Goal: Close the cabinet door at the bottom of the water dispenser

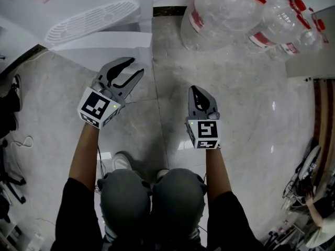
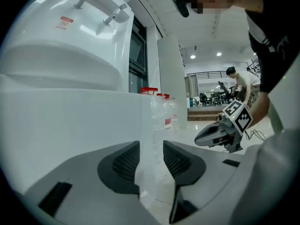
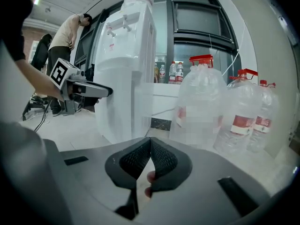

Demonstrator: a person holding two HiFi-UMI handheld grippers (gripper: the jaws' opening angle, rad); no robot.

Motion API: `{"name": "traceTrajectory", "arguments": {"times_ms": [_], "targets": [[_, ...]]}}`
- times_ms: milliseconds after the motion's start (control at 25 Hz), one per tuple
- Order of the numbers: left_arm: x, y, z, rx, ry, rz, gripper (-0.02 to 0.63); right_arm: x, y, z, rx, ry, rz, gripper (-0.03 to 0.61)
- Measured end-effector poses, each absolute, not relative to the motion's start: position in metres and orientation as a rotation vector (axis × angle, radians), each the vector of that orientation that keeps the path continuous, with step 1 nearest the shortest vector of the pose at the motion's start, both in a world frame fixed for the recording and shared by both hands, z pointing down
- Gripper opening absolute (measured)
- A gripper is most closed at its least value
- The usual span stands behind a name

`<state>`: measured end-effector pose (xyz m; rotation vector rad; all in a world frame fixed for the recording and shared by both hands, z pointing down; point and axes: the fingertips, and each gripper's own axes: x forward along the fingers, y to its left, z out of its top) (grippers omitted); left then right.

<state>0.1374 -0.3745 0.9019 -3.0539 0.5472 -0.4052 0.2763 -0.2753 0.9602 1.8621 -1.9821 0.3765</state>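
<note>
The white water dispenser (image 1: 89,14) stands at the top left of the head view, with its lower cabinet door (image 1: 104,40) as a flat white panel below the drip grille. My left gripper (image 1: 135,67) is open, its tips close to that panel. In the left gripper view the door (image 2: 70,121) fills the left side, and its vertical edge lines up with the gap between the jaws of the left gripper (image 2: 151,156). Whether the pads touch it I cannot tell. My right gripper (image 1: 198,90) is shut and empty, out over the floor to the right. From the right gripper (image 3: 150,144) the dispenser (image 3: 124,69) is seen side-on.
Several large clear water bottles (image 1: 225,12) with red caps stand on the marble floor right of the dispenser. Cables and a dark stand (image 1: 10,140) lie at the left edge. A person (image 3: 65,32) stands behind the dispenser in the right gripper view.
</note>
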Motion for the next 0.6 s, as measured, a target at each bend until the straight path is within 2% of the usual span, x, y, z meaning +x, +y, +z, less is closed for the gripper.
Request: {"name": "traceTrajectory", "arguments": {"times_ms": [600], "targets": [[0.144,-0.438,0.924,-3.061,0.681,-0.417,0.178,0.289,-0.265,0.981,1.867,-1.912,0.393,0.012]]}}
